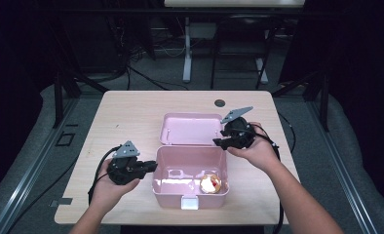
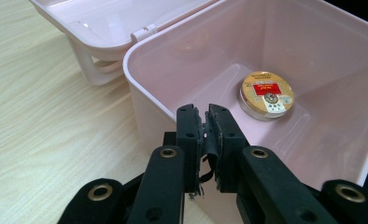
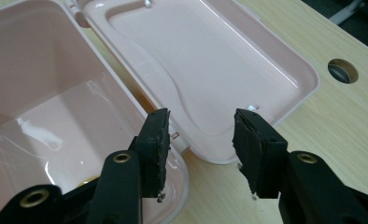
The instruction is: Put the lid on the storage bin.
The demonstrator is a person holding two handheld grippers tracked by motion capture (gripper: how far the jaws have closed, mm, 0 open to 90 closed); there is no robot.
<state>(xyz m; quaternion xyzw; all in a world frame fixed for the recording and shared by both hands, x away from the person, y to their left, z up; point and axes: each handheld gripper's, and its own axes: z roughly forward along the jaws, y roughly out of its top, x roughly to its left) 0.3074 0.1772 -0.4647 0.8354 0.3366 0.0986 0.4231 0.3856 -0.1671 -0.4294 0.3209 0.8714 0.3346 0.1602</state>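
A pink plastic box (image 1: 190, 194) stands open at the middle of the table, its lid (image 1: 190, 129) folded back flat behind it. A round gold tin (image 1: 211, 183) with a red label lies inside at the front right corner; the left gripper view shows the tin (image 2: 267, 94) on the box floor. My left gripper (image 1: 153, 166) is just outside the box's left wall (image 2: 142, 93), jaws together with nothing between them (image 2: 205, 112). My right gripper (image 1: 217, 142) hovers over the box's back right corner, open (image 3: 201, 126) above the lid's edge (image 3: 210, 60).
The box sits on a light wood table (image 1: 126, 112) with a round cable hole (image 1: 220, 103) near its far edge, also seen as a hole (image 3: 343, 70) in the right gripper view. Cables trail from both grippers. Dark floor and desk legs lie beyond.
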